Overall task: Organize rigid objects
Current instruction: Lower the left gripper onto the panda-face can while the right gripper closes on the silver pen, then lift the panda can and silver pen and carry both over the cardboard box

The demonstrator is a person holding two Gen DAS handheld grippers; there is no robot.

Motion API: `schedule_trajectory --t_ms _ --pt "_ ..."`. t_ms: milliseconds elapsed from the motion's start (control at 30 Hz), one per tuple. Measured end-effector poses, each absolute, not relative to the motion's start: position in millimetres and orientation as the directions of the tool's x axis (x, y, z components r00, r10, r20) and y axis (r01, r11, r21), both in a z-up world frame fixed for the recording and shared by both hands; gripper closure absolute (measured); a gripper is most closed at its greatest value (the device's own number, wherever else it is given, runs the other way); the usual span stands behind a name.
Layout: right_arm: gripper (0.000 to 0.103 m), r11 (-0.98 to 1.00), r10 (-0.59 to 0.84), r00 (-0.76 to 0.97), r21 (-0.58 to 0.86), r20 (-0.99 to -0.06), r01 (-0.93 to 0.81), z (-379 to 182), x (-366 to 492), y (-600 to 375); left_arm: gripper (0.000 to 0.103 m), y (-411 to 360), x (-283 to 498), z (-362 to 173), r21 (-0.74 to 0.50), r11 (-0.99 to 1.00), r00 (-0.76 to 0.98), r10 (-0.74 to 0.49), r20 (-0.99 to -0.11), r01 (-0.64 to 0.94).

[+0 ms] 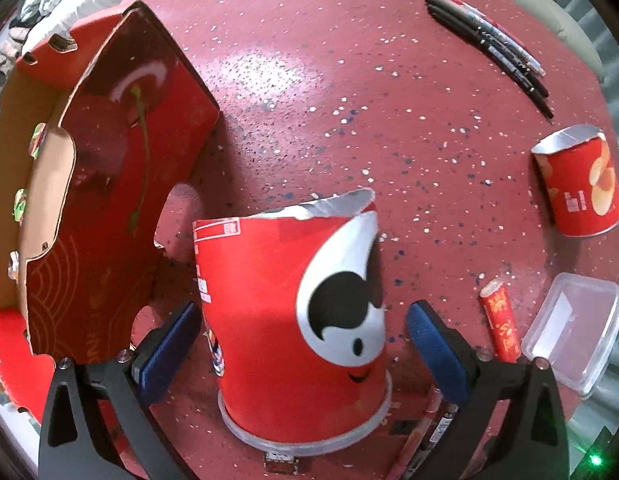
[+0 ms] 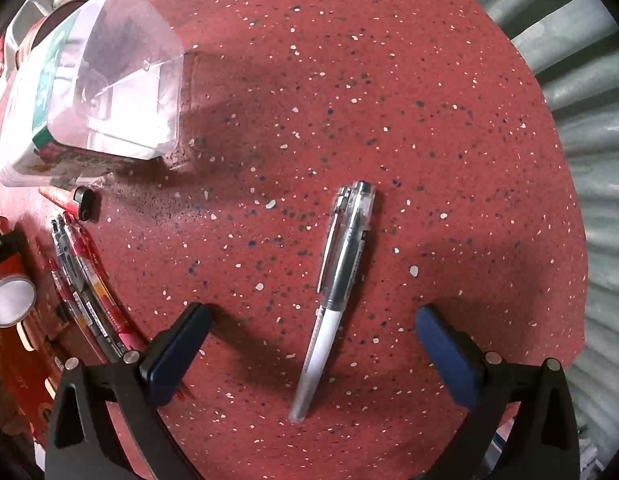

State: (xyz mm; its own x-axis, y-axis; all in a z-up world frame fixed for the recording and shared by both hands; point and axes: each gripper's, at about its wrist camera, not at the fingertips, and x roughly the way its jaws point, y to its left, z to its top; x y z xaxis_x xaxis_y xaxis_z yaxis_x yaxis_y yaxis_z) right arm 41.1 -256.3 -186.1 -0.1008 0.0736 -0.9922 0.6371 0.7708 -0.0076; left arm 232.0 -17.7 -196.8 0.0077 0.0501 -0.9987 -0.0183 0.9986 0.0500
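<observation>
- Now we spread our left claw [image 1: 301, 344] wide around a red chip can [image 1: 293, 320], not gripping it.
- Our right claw [image 2: 313, 356] gapes, released, over a clear pen [image 2: 333, 296] on the speckled counter [image 2: 429, 120].

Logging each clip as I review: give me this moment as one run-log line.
left claw: open, straddling red can | right claw: open over clear pen | table: speckled red

left wrist view: two red cardboard chip cans, one with a torn open top [image 1: 293, 320] and one smaller [image 1: 577, 184]; one red printed cardboard box [image 1: 121, 184]; one clear plastic container [image 1: 573, 336]; one small red paper tube [image 1: 501, 328]; a bundle of dark pens [image 1: 493, 44], number unclear. right wrist view: one clear-and-white pen [image 2: 333, 292]; one lighter [image 2: 75, 200].
</observation>
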Motion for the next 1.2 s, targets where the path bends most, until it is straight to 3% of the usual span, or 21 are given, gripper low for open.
schedule_trajectory --t_ms 533,733,800,867,1200 --pt "0.001 0.772 0.07 -0.098 -0.008 -0.993 0.636 -182 39 -255 0.004 2 226 -220 -0.01 1.0 -0.008 -0.01 -1.0 -0.018" --pt "0.025 0.799 0.056 -0.095 -0.012 -0.994 0.601 -172 40 -245 0.018 -2 230 -212 -0.005 1.0 -0.008 -0.005 -1.0 0.018" --pt "0.038 0.808 0.055 -0.094 -0.011 -0.994 0.589 -168 39 -243 0.033 -6 232 -205 -0.004 1.0 0.001 -0.004 -1.0 0.026" --pt "0.091 0.831 0.043 -0.085 -0.011 -0.995 0.557 -161 41 -237 0.033 -7 235 -204 -0.007 0.999 -0.013 -0.007 -1.0 0.036" --pt "0.092 0.852 0.095 -0.066 0.046 -0.993 0.522 -148 33 -230 0.033 4 233 -204 -0.014 0.999 -0.004 -0.014 -1.0 0.032"
